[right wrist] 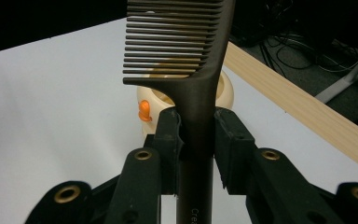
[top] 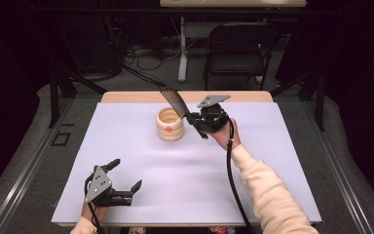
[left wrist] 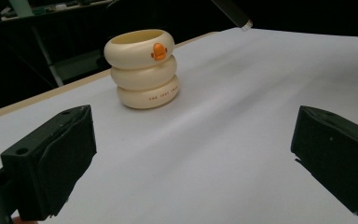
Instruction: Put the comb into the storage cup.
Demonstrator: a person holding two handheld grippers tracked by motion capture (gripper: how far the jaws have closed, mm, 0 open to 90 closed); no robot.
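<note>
A cream holder (top: 169,124) shaped like three stacked rings, with an orange beak on its side, stands upright on the white table cover (top: 185,170). My right gripper (top: 191,117) is shut on the handle of a dark comb (top: 173,101), held tilted over the holder's far right rim. In the right gripper view the comb (right wrist: 186,56) rises between the pads (right wrist: 168,135), teeth to the left, with the holder (right wrist: 223,91) behind it. My left gripper (top: 125,174) rests open near the front left edge; its view shows the holder (left wrist: 142,67) ahead and nothing between the jaws.
A wooden table edge (top: 126,97) runs along the far side of the cover. Beyond it stand a black folding chair (top: 238,46) and a white post (top: 182,48) among floor cables. Dark floor lies to both sides.
</note>
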